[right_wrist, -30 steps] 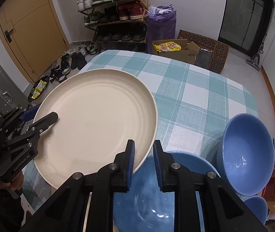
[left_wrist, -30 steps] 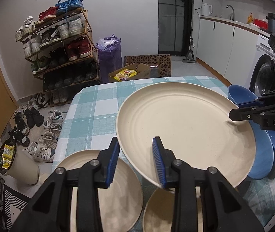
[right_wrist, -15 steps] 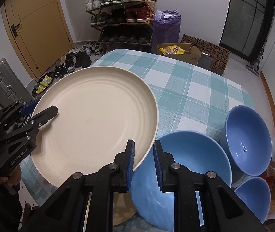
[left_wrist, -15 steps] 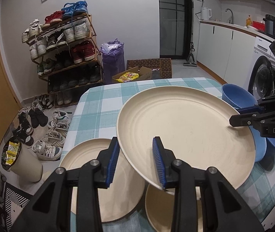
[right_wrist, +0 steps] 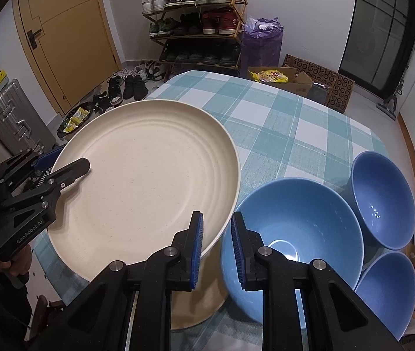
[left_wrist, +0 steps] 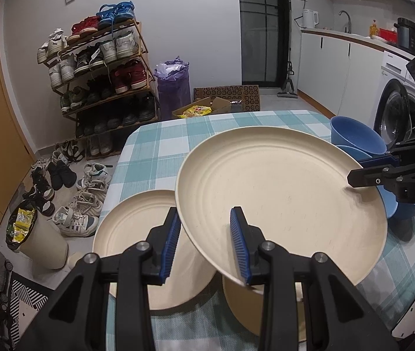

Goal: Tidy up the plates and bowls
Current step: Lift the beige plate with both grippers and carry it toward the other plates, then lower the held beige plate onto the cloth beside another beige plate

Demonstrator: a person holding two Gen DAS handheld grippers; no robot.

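Large cream plate [left_wrist: 280, 193] covers most of a second cream plate [left_wrist: 242, 298] beneath it at 6 o'clock; only a sliver shows. In the right wrist view, small blue bowl [right_wrist: 388, 289] at 4 o'clock is cut by the frame edge. Left gripper [right_wrist: 61, 172] at 9 o'clock: lower finger hidden under the plate rim. Blue bowls [left_wrist: 353, 140] at 2 o'clock mostly blocked.

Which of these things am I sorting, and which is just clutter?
Job:
big cream plate, held by both claws
two cream plates on table
three blue bowls

Clutter:
shoe rack
purple bag
cardboard box
suitcase
kettle
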